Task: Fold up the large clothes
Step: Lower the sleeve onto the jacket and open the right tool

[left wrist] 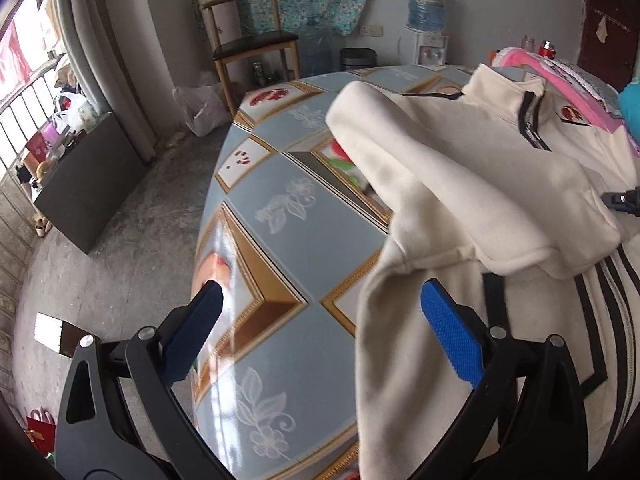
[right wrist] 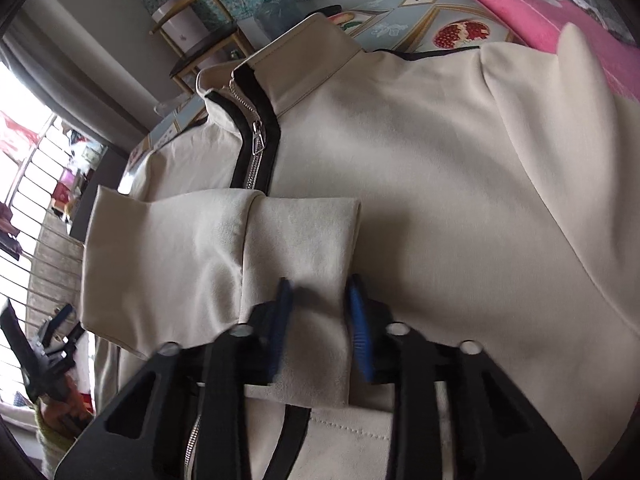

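We see the cream jacket (right wrist: pixel 420 168) spread zipped on the tiled table (left wrist: pixel 288 240), one sleeve (right wrist: pixel 224 248) folded across its chest. Our right gripper (right wrist: pixel 320 320) has its jaws narrowed around the sleeve's cuff; our left gripper (left wrist: pixel 320 320) stands wide open, holding nothing, at the jacket's left edge.

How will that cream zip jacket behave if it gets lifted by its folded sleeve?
The jacket would probably sag; its sleeve already drapes softly. It looks thick, so likely fairly heavy. It might slide on the glossy tablecloth.
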